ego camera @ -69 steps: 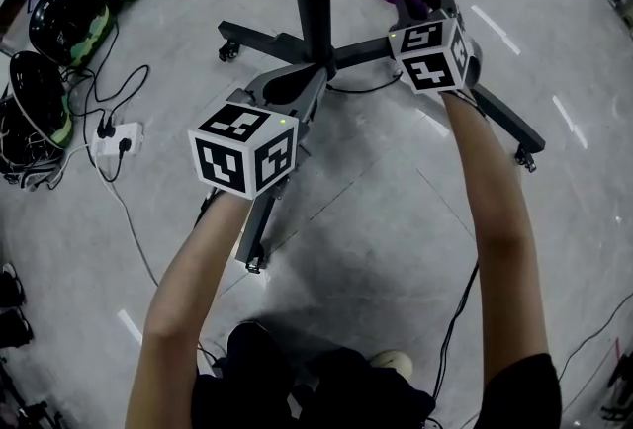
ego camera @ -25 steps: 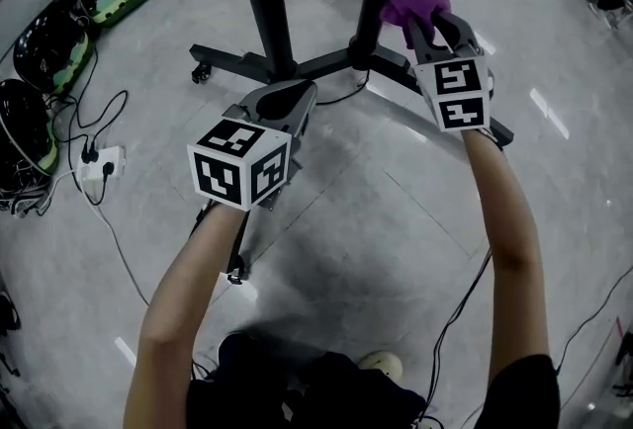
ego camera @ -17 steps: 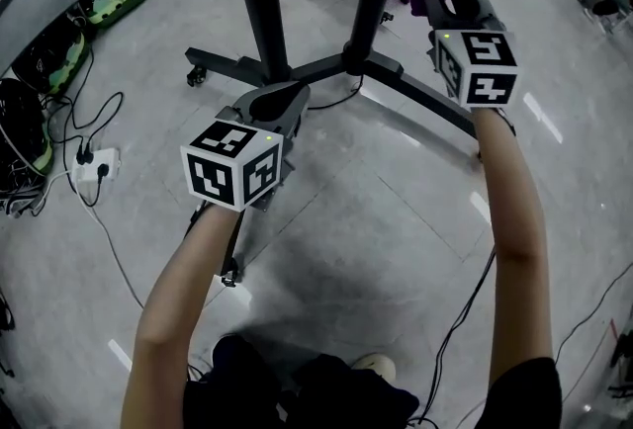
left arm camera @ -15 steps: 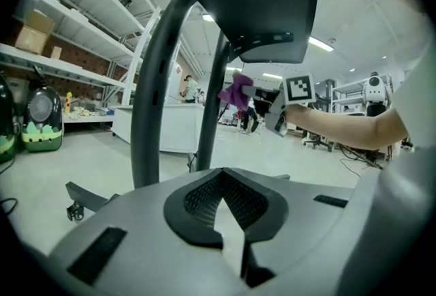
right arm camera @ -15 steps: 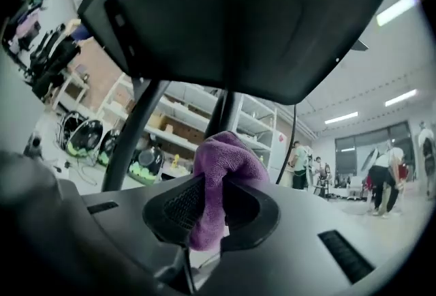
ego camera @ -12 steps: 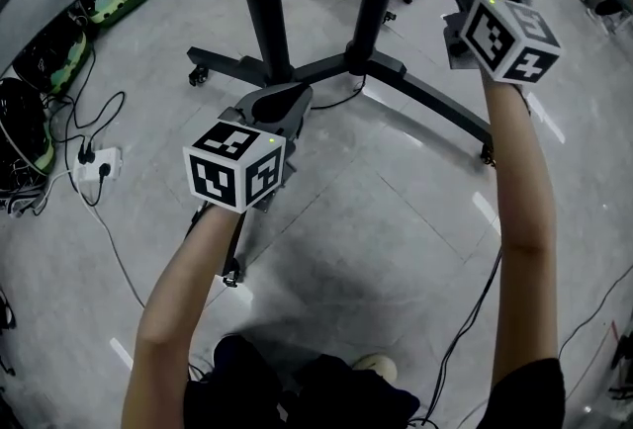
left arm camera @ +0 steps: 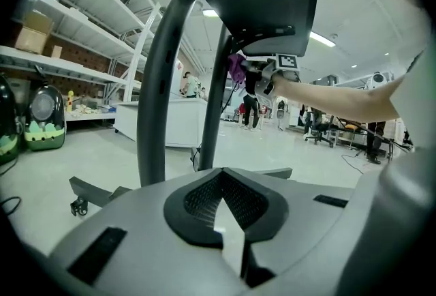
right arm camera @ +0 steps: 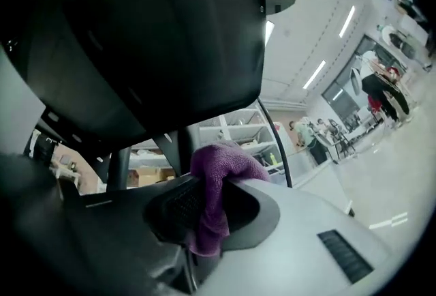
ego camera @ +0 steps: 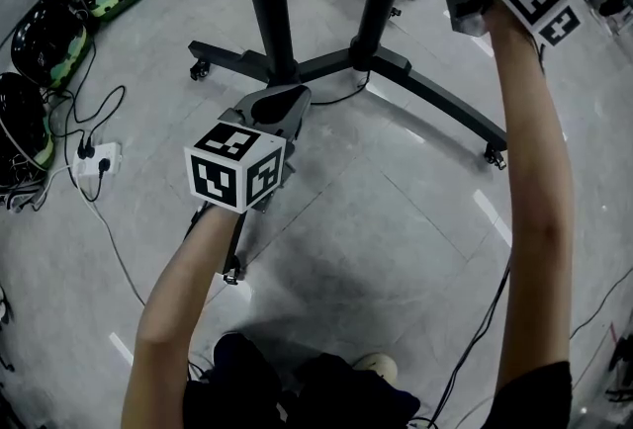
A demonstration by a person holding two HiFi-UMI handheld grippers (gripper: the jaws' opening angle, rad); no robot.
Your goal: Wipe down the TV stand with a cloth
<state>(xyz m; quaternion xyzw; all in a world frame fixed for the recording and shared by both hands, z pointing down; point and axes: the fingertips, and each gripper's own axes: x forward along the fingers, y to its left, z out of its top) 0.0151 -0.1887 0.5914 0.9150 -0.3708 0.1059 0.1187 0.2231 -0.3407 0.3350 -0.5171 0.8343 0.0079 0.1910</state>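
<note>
The floor (ego camera: 396, 219) is pale polished tile with a soft sheen, and it carries the TV stand (ego camera: 269, 12). The stand is matte black metal, with two round uprights rising from flat splayed legs that end in small castors.

Over the past few seconds the right hand-held gripper (right arm camera: 204, 216) has climbed from the low junction of the legs, up beside the right upright. It is now raised under a broad, dark, smooth panel at the top of the stand. This suggests the wiping has left the base and is starting on the upper parts. The legs and the left upright may still need a pass.

The left hand-held gripper (ego camera: 280, 101) has stayed low over the leg junction. Its grey, ribbed-padded jaws are drawn together with nothing between them.

The right one's jaws are clamped on the cloth (right arm camera: 216, 175), a purple, nubby microfibre piece. It is bunched into a soft lump that bulges above the pads and hangs limp between them. The cloth sits just below the dark panel, but whether it touches cannot be told.
</note>
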